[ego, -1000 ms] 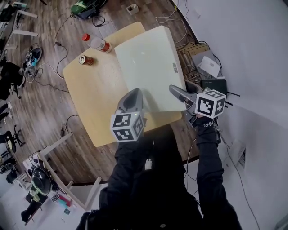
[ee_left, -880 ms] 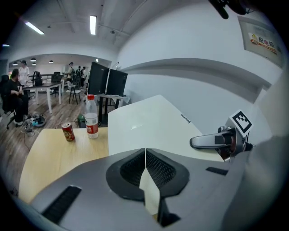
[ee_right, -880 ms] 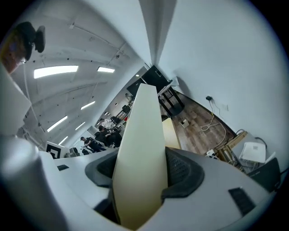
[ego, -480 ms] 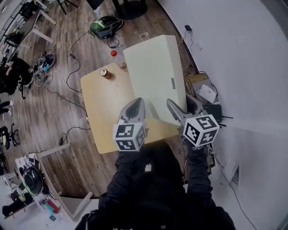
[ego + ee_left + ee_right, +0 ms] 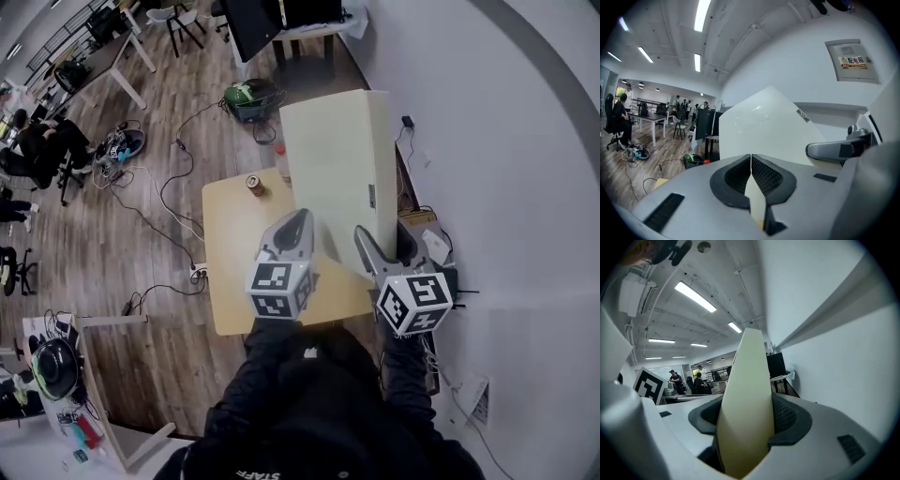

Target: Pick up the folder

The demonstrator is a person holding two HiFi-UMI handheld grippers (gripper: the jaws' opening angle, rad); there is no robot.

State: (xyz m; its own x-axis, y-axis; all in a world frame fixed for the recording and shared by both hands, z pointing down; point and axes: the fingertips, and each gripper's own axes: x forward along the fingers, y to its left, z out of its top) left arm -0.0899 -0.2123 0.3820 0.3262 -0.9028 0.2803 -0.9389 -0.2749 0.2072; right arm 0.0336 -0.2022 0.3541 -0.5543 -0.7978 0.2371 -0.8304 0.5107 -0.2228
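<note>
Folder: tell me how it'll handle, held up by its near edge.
The folder is likely stiff: it stands out flat from the left gripper and right gripper with no visible sag. It is probably light for its size, since an edge pinch alone carries it. Its glossy face may slip between the fingers.

Smooth matt folder (image 5: 333,169), wooden table (image 5: 234,246)

We are looking at a white wall (image 5: 511,187) rising right of the right tongs (image 5: 382,241) — wood floor (image 5: 112,244) spreading left, ceiling lights (image 5: 702,14) glowing.
</note>
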